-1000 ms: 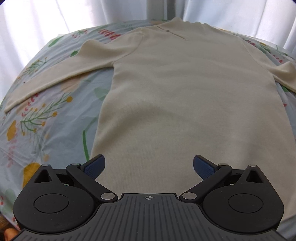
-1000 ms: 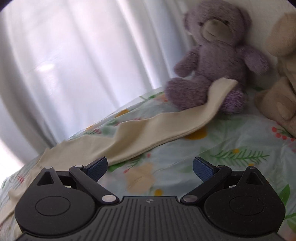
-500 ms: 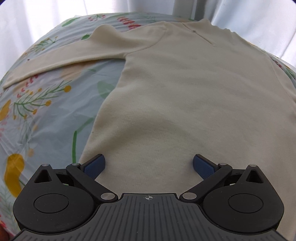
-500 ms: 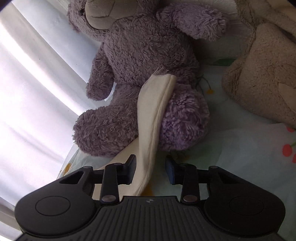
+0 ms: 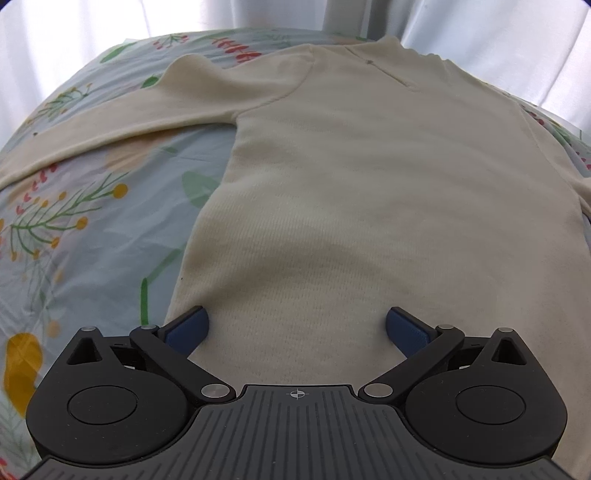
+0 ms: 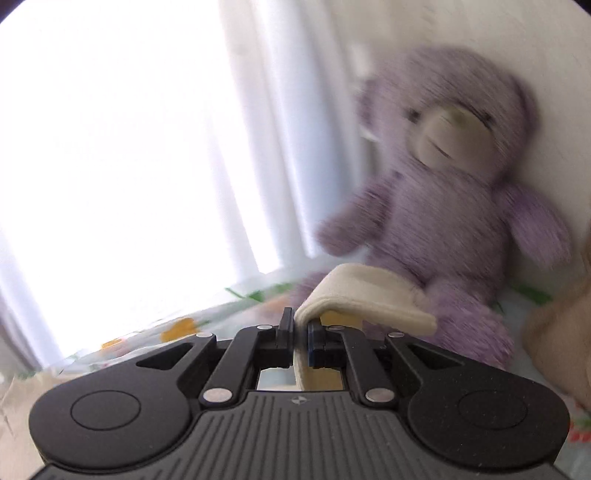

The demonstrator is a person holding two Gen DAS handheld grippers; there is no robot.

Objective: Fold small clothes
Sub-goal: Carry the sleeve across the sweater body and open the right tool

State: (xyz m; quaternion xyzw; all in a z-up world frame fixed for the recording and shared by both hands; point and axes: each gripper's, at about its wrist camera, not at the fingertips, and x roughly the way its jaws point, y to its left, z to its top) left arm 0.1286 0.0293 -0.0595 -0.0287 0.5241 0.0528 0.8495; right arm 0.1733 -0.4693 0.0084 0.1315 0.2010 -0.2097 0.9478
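A cream long-sleeved top (image 5: 362, 177) lies flat on the floral sheet (image 5: 85, 221), collar at the far end, its left sleeve (image 5: 110, 125) stretched out to the left. My left gripper (image 5: 295, 326) is open and hovers over the top's lower part, near its left side edge. My right gripper (image 6: 301, 332) is shut on the cuff of the other sleeve (image 6: 362, 295), which curls over the fingers in front of a purple teddy bear (image 6: 450, 206). The view is blurred by motion.
White curtains (image 5: 258, 14) hang behind the bed. A beige plush toy (image 6: 561, 332) sits at the right edge, next to the teddy bear. The bright window curtain (image 6: 129, 147) fills the left of the right wrist view.
My right gripper went to the sleeve end lying on the teddy bear, shut on it and lifted it. My left gripper shifted left over the top and stayed open.
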